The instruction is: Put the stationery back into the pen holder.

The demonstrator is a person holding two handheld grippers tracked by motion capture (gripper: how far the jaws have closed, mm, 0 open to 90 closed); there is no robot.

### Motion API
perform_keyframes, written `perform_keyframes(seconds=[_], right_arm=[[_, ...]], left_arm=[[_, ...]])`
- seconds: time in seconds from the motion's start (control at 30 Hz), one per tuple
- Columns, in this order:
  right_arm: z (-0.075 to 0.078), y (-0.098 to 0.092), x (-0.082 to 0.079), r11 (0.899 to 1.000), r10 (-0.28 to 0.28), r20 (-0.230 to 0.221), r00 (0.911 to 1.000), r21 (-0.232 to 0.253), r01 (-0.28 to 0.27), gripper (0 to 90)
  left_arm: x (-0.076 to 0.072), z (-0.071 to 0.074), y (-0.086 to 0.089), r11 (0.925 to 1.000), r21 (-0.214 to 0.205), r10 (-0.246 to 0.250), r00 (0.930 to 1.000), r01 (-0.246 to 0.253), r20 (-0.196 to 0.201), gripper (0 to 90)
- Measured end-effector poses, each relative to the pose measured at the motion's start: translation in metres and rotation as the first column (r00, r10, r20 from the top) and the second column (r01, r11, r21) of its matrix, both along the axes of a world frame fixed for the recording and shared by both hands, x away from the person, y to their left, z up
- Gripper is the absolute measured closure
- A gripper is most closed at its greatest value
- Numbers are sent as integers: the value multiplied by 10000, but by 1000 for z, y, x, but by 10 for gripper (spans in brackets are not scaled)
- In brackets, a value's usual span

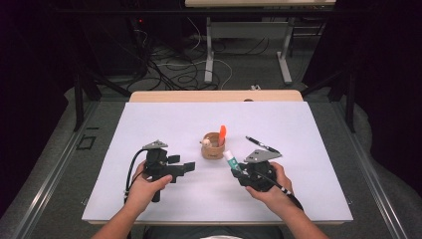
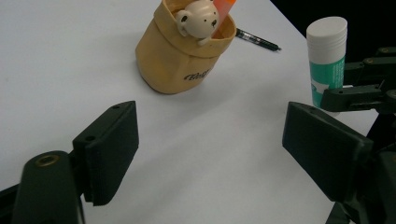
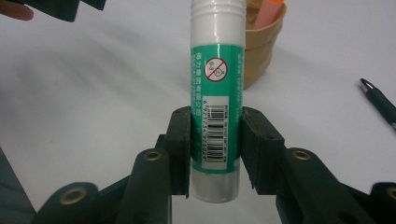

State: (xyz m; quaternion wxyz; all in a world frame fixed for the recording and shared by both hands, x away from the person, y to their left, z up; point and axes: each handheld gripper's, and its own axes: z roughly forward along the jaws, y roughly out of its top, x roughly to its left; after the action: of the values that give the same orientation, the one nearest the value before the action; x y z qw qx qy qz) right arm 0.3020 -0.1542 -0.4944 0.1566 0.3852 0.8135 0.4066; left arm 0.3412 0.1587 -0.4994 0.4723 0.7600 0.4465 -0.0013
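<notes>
At lower left of the high view my left tongs (image 1: 186, 167) stand apart, nothing between them, over the white desk (image 1: 149, 119). At centre sits the tan paper-look pen cup with a small bear figure (image 1: 212, 146), an orange item already inside. Right of it, my right tongs (image 3: 215, 140) are clamped on the green-and-white glue stick (image 3: 216, 107), held clear of the cup: I judge it not yet stowed. A black pen (image 1: 262, 144) lies further right, loose. The orange item's identity is unclear; the stick's cap is cut off.
</notes>
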Motion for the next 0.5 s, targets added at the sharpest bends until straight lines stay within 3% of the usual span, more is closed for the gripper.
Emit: perform_keyframes(seconds=[0.17, 0.37, 0.5], right_arm=[[-4, 11, -2, 9998, 210, 283, 9994, 62, -212, 657], [-8, 20, -4, 9991, 429, 400, 9983, -3, -429, 658], [-10, 24, -4, 9986, 522, 392, 9979, -51, -521, 658]], left_arm=[[-3, 2, -4, 9999, -120, -41, 9999, 39, -96, 246], [-6, 1, -13, 9996, 240, -141, 9998, 144, -131, 262], [-6, 2, -15, 9999, 8, -159, 9993, 160, -332, 263]])
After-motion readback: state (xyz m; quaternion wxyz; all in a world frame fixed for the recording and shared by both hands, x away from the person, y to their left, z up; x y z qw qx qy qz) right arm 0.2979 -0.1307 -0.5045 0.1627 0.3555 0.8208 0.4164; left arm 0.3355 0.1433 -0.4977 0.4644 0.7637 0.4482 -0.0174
